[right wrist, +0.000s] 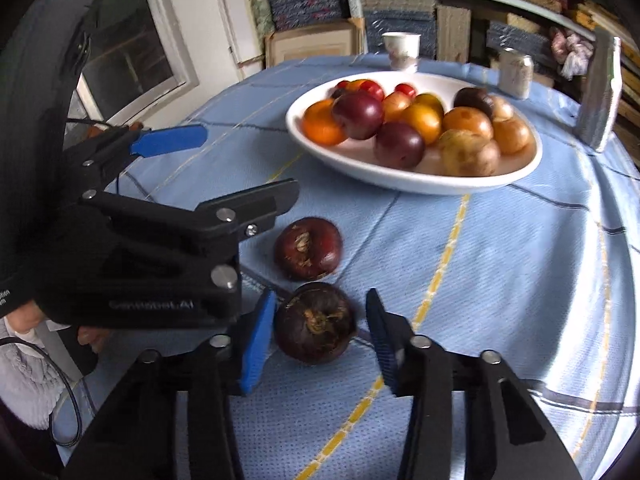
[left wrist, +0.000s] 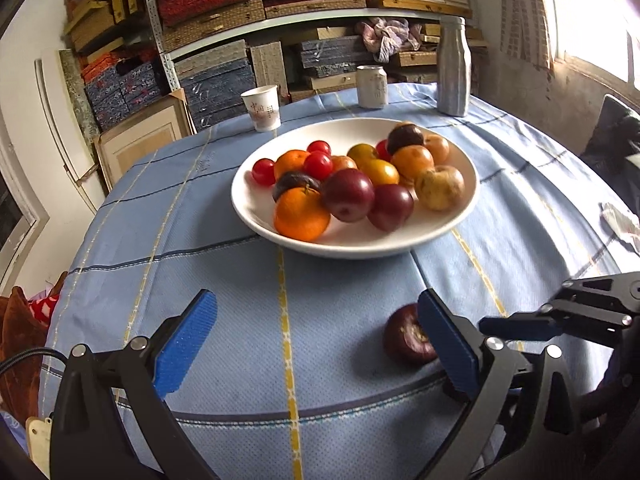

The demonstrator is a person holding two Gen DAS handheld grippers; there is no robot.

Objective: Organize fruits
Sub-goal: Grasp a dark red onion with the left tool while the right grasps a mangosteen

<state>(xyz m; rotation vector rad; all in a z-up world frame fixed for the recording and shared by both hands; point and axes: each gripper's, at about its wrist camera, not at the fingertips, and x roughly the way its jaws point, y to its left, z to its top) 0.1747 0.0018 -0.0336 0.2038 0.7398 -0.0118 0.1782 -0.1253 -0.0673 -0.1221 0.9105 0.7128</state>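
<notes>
Straddling a mangosteen (right wrist: 315,328) — right gripper (right wrist: 316,340).
Its pads aren't pressing the fruit; left gripper (left wrist: 316,344) gapes wide, empty, near a white bowl (left wrist: 256,216).

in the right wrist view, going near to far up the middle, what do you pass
near mangosteen → far mangosteen → bowl of fruit → paper cup

The tablecloth (left wrist: 224,264) is a woven blue cloth, finely dimpled and matt. The bowl (left wrist: 400,246) looks like smooth, glossy white ceramic. The plums (left wrist: 348,196) shine; the mangosteen (right wrist: 314,330) has a dull, rough skin. Ribbed blue plastic pads (left wrist: 184,344) face matt black gripper arms. The bottle (left wrist: 454,68) is brushed metal.
</notes>
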